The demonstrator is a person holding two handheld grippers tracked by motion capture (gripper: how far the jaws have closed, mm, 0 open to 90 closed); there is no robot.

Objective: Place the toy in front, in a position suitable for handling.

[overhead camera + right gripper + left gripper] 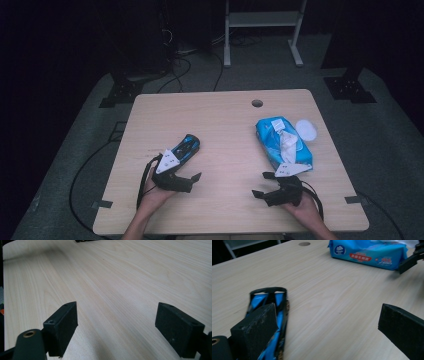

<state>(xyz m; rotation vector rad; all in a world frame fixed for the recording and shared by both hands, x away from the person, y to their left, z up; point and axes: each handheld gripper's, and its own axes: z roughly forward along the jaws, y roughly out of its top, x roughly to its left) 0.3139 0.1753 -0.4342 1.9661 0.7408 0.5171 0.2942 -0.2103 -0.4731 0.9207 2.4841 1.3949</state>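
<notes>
Toy car (185, 148) lay on table (225, 150), left of centre, just beside left gripper (325, 326); jaws wide, nothing between. Right gripper (116, 328) also wide, empty, near wipes pack (283, 142). Best approach judged: straddle car body squarely, close gently, avoid skidding.

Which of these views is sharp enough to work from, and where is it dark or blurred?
High view: table evenly lit, surroundings almost black, soft overall. Left gripper view: the near jaws and the blue and black object beside them are blurred; the wipes pack farther off reads clearer. Right gripper view: wood grain is clear, the jaws slightly soft, with soft shadows under them.
</notes>
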